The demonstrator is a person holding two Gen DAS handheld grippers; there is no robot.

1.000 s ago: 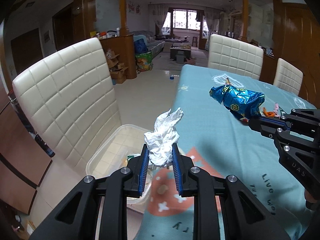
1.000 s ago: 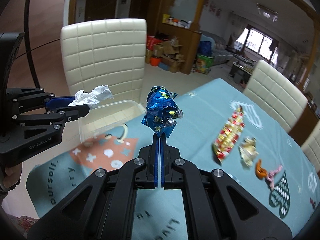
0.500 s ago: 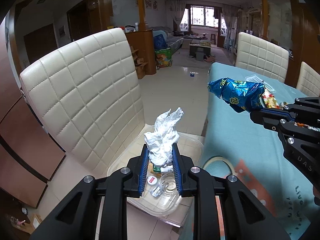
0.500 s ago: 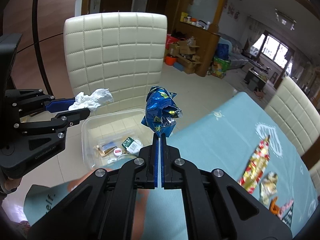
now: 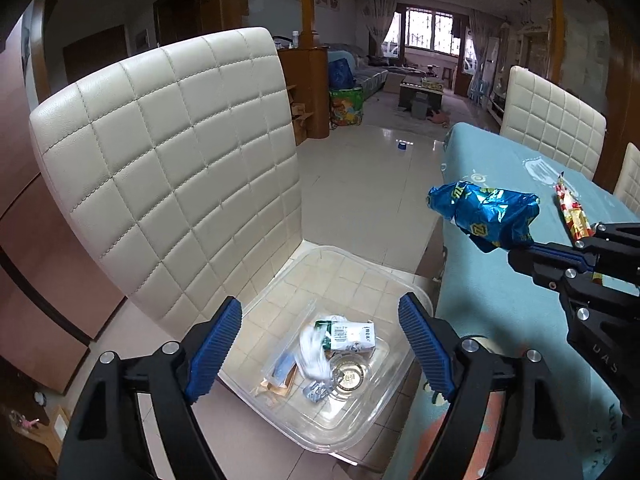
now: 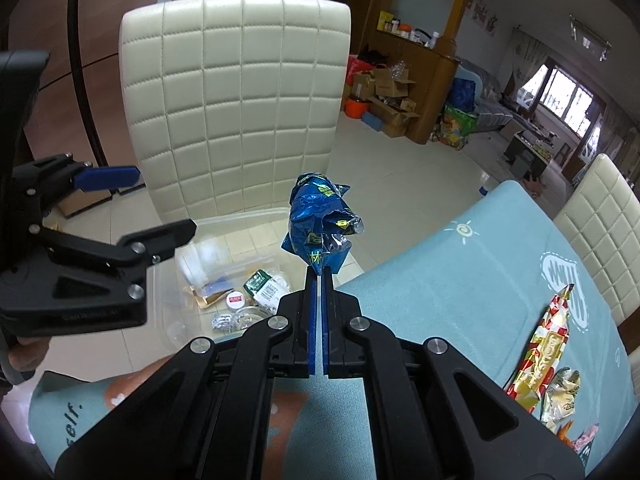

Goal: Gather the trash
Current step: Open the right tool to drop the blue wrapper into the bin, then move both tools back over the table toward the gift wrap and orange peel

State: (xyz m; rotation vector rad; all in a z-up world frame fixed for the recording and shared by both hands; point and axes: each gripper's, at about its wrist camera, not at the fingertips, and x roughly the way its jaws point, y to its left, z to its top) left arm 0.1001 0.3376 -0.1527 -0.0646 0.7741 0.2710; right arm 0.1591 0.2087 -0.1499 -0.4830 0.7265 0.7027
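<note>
A clear plastic bin (image 5: 360,272) stands on a chair seat beside the table and holds several bits of trash. My left gripper (image 5: 320,312) is open and empty above the bin; it also shows in the right wrist view (image 6: 136,204). A blurred white crumpled tissue (image 5: 314,354) is inside the bin, also seen in the right wrist view (image 6: 198,260). My right gripper (image 6: 319,276) is shut on a crumpled blue foil wrapper (image 6: 320,224) and holds it near the table edge, right of the bin (image 6: 240,220). The wrapper also shows in the left wrist view (image 5: 486,216).
A cream quilted chair back (image 5: 168,168) rises behind the bin. The table has a teal cloth (image 6: 460,280) with a red and gold wrapper (image 6: 548,340) and other small wrappers (image 6: 560,396) on it. More cream chairs (image 5: 552,124) stand at the far side.
My left gripper has opened over the bin and let go of the white tissue, which has dropped into the bin. The right gripper with the blue wrapper has moved closer to the bin.
</note>
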